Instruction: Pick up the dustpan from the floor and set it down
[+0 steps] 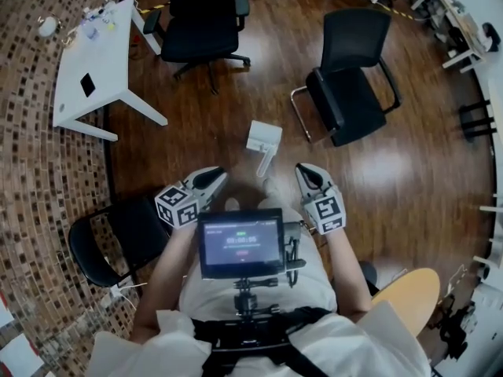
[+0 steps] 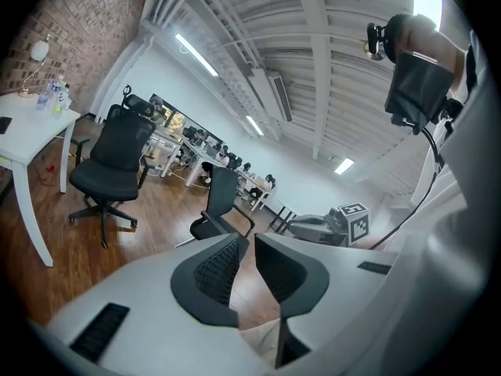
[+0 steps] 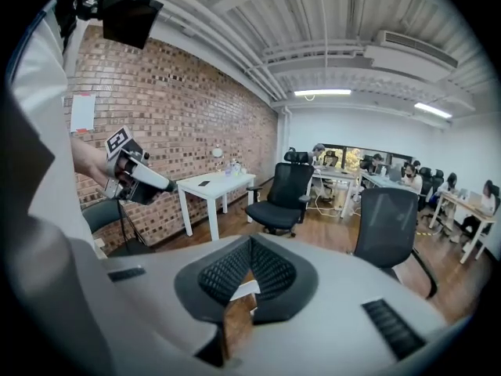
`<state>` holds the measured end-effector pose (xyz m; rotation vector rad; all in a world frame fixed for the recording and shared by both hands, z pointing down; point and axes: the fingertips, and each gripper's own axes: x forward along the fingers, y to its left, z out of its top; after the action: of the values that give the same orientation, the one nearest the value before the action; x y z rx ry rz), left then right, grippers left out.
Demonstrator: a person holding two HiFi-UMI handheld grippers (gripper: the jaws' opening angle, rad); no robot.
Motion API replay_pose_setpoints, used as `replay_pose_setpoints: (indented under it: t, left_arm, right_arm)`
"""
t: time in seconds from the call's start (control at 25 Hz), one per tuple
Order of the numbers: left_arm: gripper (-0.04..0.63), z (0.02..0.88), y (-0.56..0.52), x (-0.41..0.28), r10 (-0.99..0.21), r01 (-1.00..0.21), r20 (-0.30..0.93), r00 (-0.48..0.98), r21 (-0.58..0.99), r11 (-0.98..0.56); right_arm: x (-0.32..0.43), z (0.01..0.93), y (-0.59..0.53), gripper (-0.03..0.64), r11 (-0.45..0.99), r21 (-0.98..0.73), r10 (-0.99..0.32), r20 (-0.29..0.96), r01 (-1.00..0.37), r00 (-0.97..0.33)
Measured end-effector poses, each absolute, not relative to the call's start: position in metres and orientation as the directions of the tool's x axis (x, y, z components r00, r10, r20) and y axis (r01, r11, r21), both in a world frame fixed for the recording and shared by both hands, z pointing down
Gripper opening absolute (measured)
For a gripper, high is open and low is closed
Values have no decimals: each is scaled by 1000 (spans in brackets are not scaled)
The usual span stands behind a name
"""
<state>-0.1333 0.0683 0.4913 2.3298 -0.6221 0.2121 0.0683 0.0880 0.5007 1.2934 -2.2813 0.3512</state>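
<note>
A white dustpan lies on the brown wood floor in the head view, its handle pointing back toward me. Both grippers hang just short of it and above the floor. My left gripper is to the lower left of the dustpan's handle; in the left gripper view its jaws stand a narrow slit apart with nothing between them. My right gripper is to the handle's lower right. In the right gripper view the right gripper has its tips meeting and empty, and a bit of the white dustpan shows below them.
A black cantilever chair stands right of the dustpan and a black swivel chair behind it. A white table is far left by the brick wall. A black folding chair sits at my left, a wooden round seat at my right.
</note>
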Motion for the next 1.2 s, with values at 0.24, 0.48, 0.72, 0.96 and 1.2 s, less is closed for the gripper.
replay_pose_setpoints:
  t: [0.24, 0.48, 0.72, 0.96, 1.2]
  left_arm:
    - [81, 493, 57, -103, -404, -528, 343, 848, 606, -594]
    - [91, 503, 54, -86, -430, -573, 382, 818, 601, -557]
    - [100, 508, 51, -74, -459, -609, 405, 791, 586, -534]
    - [115, 513, 52, -60, -483, -642, 427, 764, 571, -511]
    - [159, 529, 60, -42, -481, -665, 461, 745, 559, -495]
  right_arm:
    - [88, 501, 65, 15, 579, 14, -696, 530, -815, -485]
    - [100, 514, 51, 15, 638, -7, -647, 538, -770, -540]
    - [101, 522, 37, 15, 694, -24, -598, 539, -720, -594]
    - [102, 526, 30, 15, 742, -43, -546, 541, -669, -640]
    - [103, 545, 32, 15, 784, -66, -489, 545, -617, -681]
